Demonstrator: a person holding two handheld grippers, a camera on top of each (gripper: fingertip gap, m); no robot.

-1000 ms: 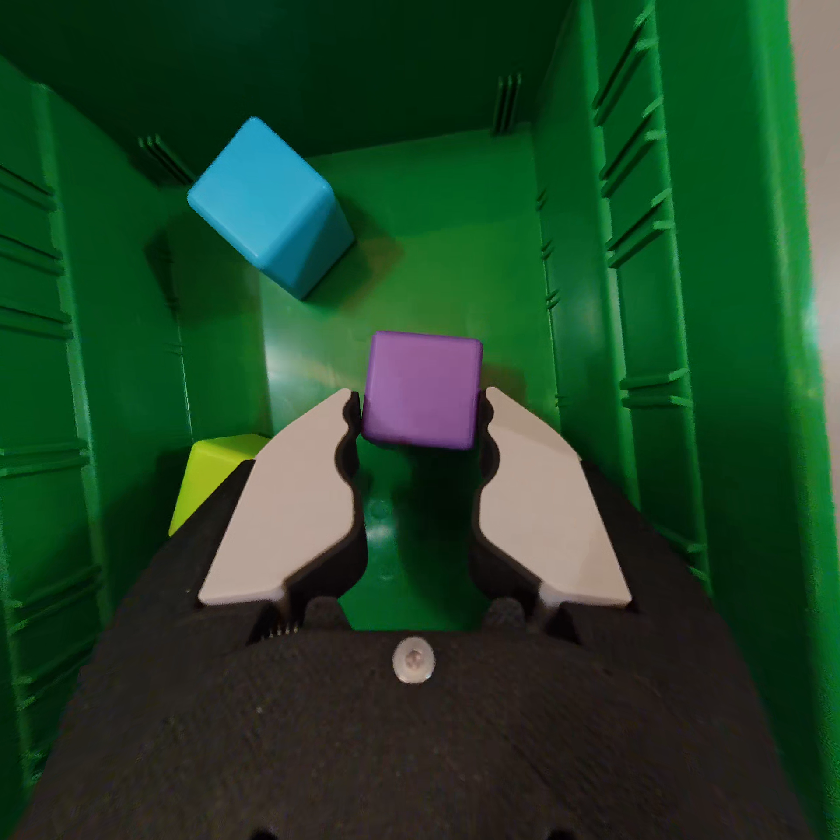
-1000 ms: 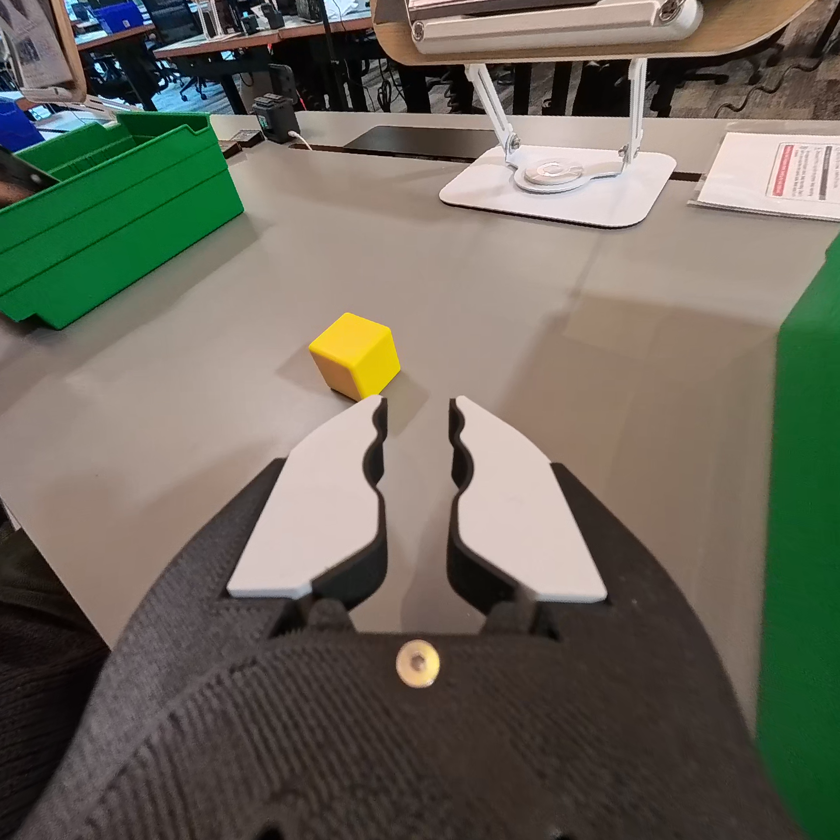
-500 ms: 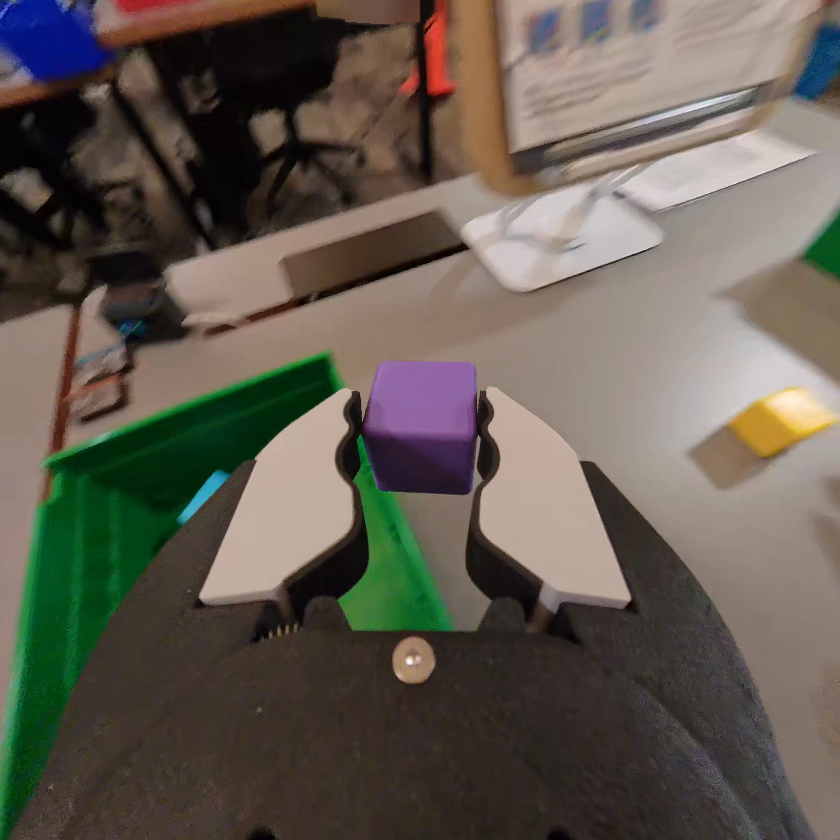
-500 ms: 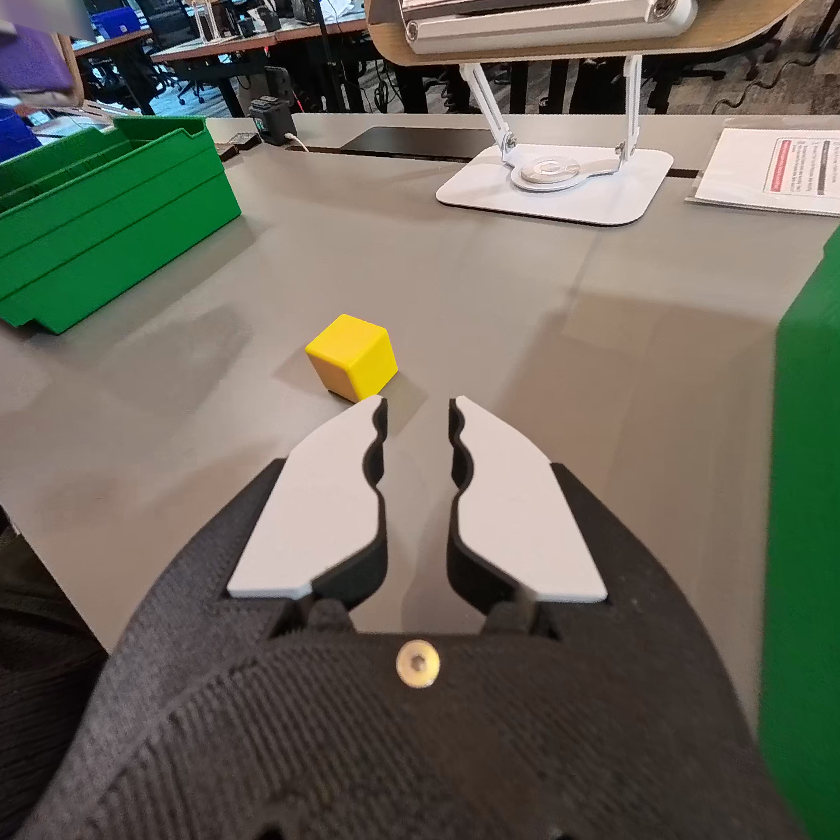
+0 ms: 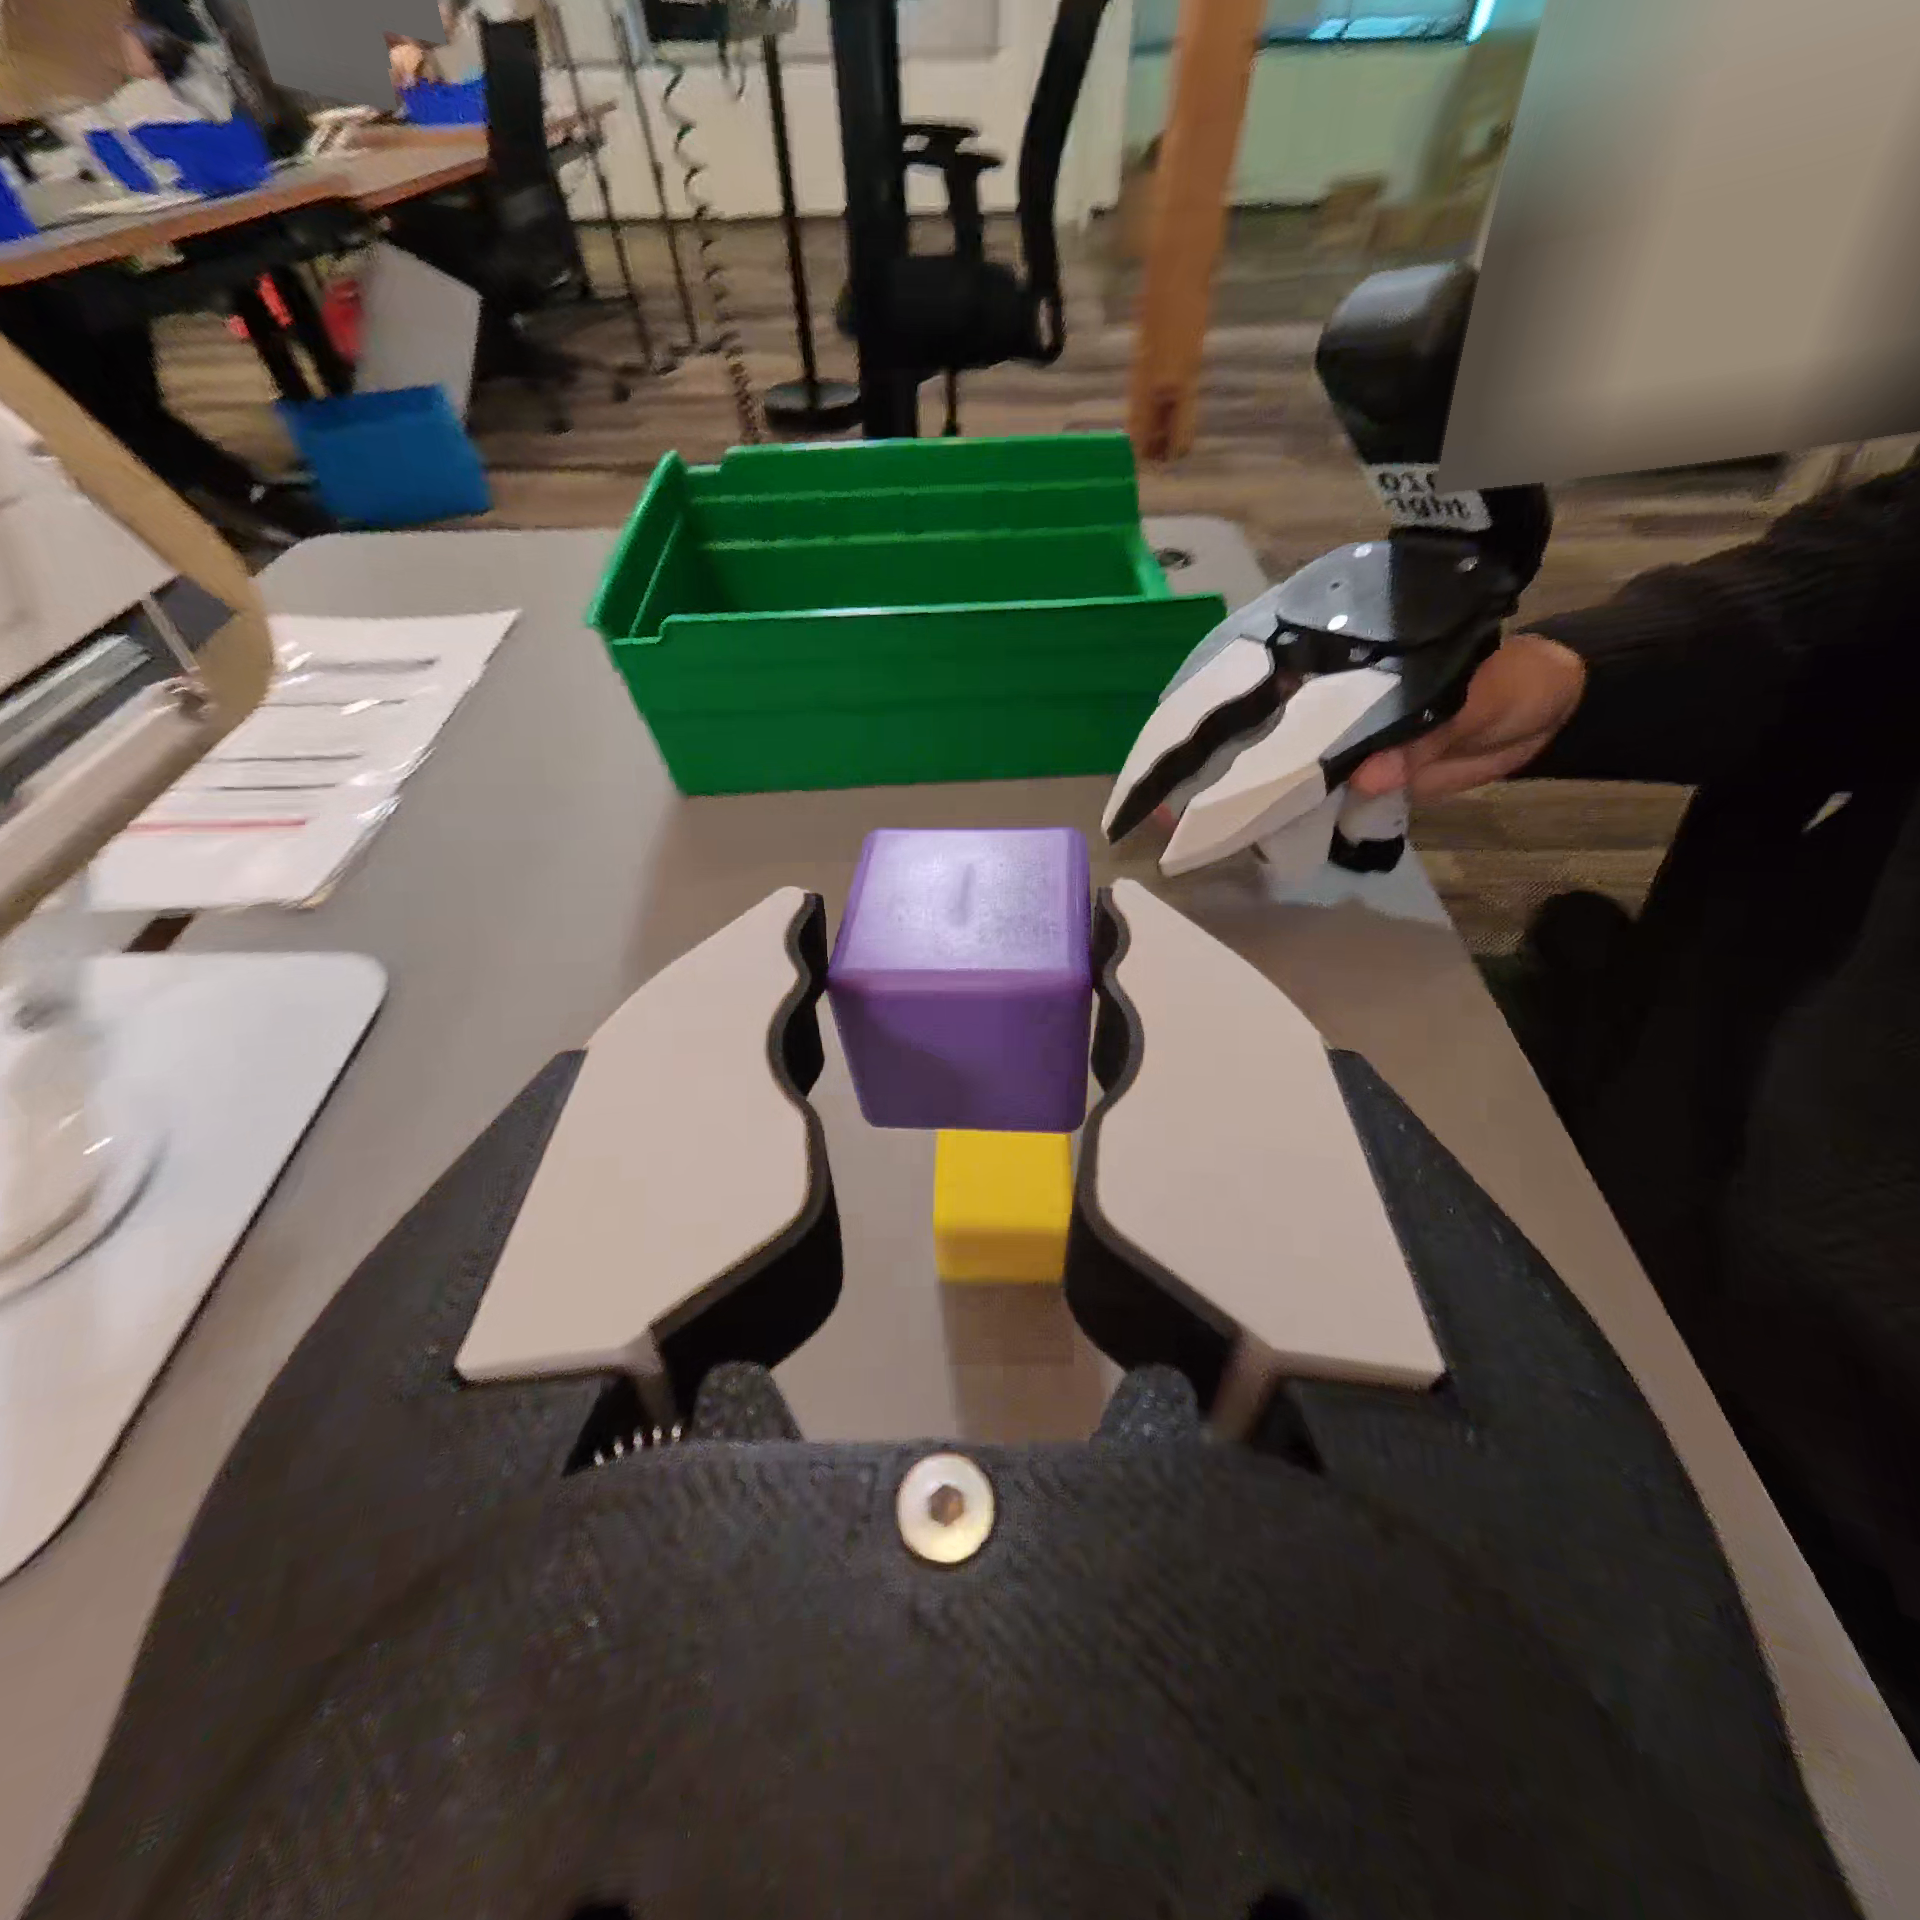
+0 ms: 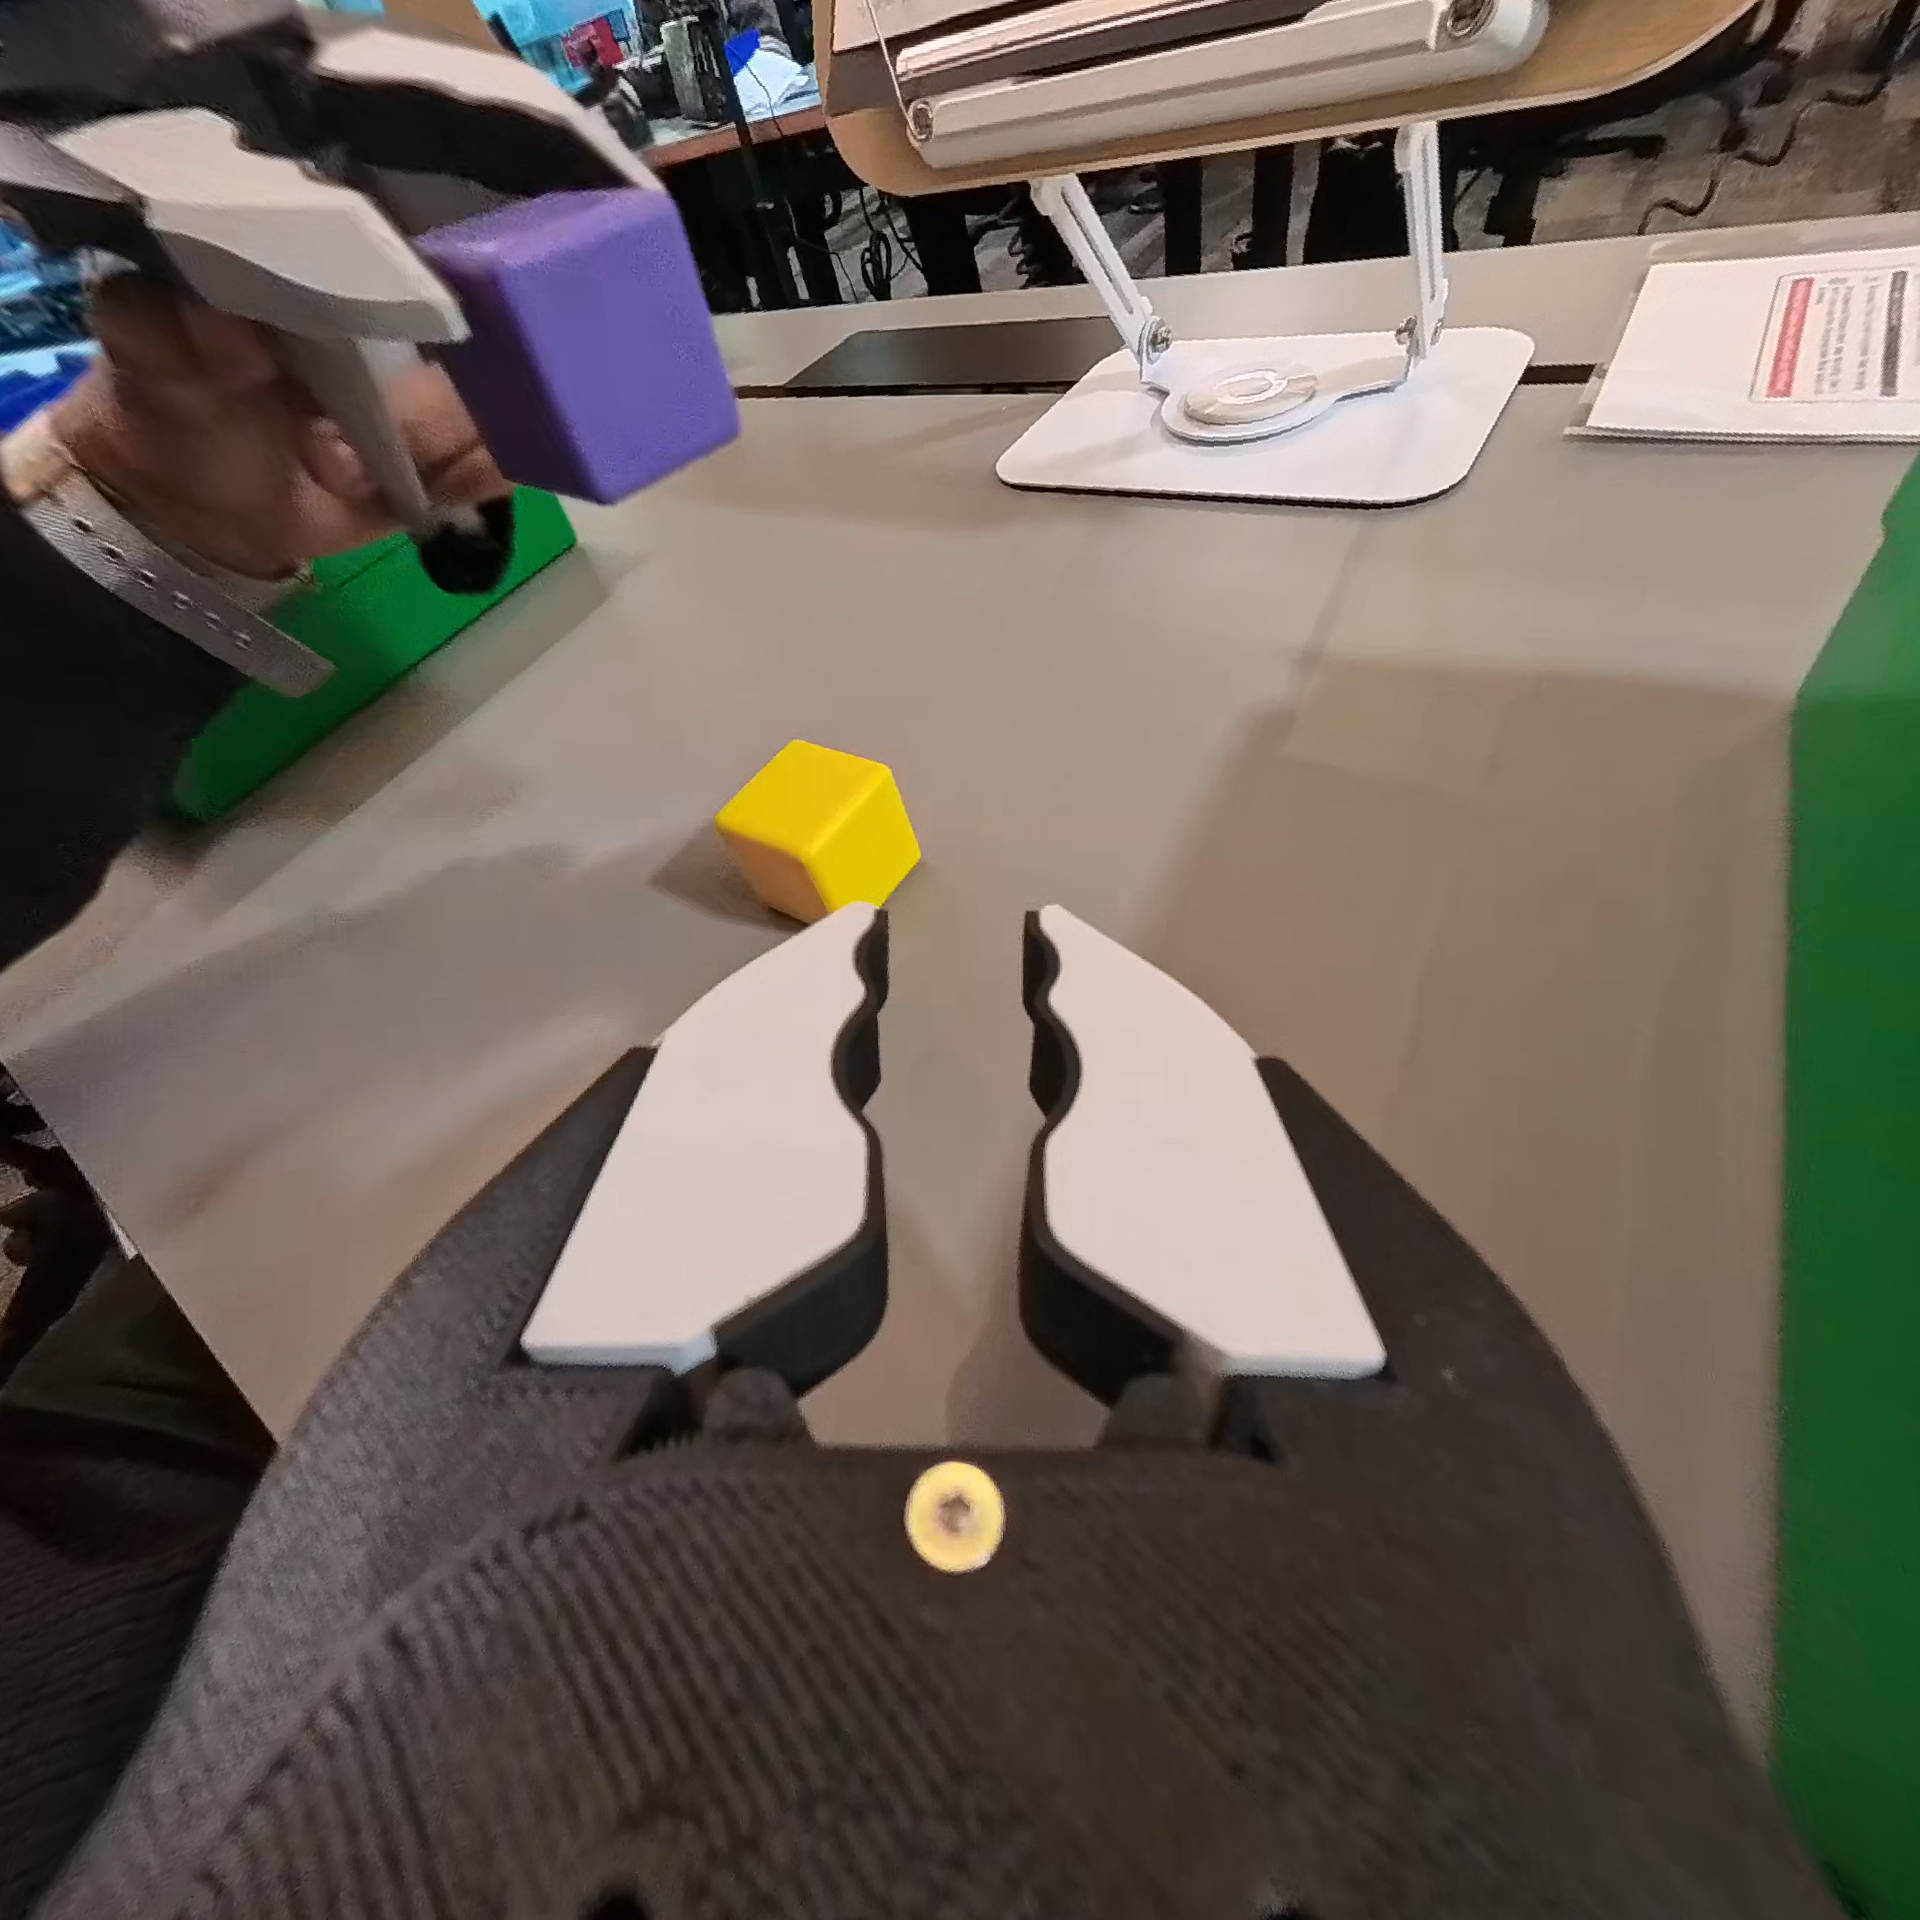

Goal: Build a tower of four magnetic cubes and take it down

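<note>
Grey and wide, the desk (image 6: 1195,727) fills most of both views, with office chairs and other desks behind it. On it sit a green bin (image 5: 894,634) at the far side in the left wrist view, a white stand base (image 6: 1268,426) and some paper sheets (image 5: 301,748). A second green bin (image 6: 416,613) peeks out behind the person's hand in the right wrist view. The left claw (image 5: 961,925) is pinching a purple cube (image 5: 966,977) by two sides, up in the air, above and a little to one side of a yellow cube (image 6: 821,826) that rests on the desk. The right claw (image 6: 954,925) is spread a little and holds nothing; it hovers near the yellow cube, with one tip just beside it. If the pinch goes loose, the purple cube could fall, hit the yellow cube and bounce away. The right claw is close too, so a small bump from it could push the yellow cube along the desk.
</note>
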